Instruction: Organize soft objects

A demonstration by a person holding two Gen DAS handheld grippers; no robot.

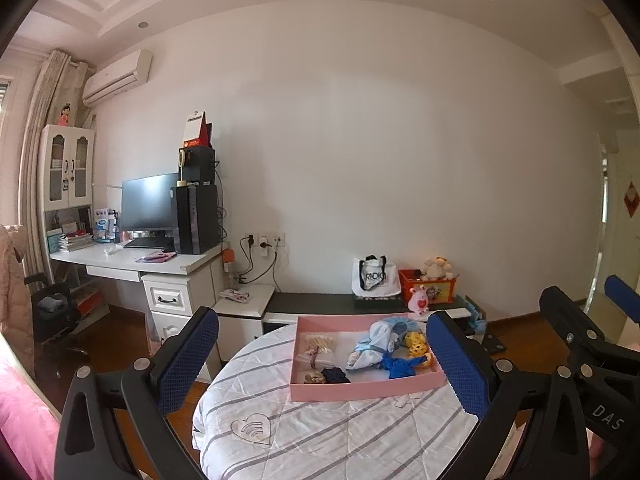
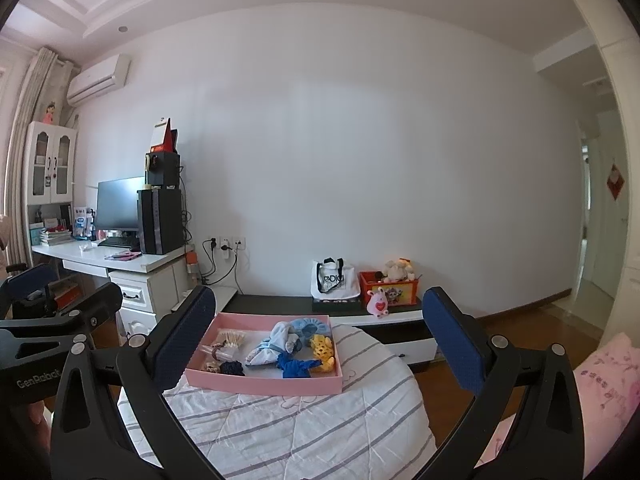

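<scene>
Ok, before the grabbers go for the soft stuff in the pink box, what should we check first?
1. Left gripper open, holding nothing: ok.
2. Right gripper open, holding nothing: ok.
3. Pink tray lies flat on the striped quilt: ok.
4. Soft things in sight, blue cloth, yellow toy, light blue bundle: ok.
5. Things apart, easy to pick singly: not ok, they overlap.
6. Where sorted things go: cannot tell.

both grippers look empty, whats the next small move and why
Probably ease the right gripper forward and down toward the blue cloth bundle in the pink tray. Both grippers are open and hold nothing; the left gripper hovers short of the tray, and the soft items lie piled at its right side.
</scene>
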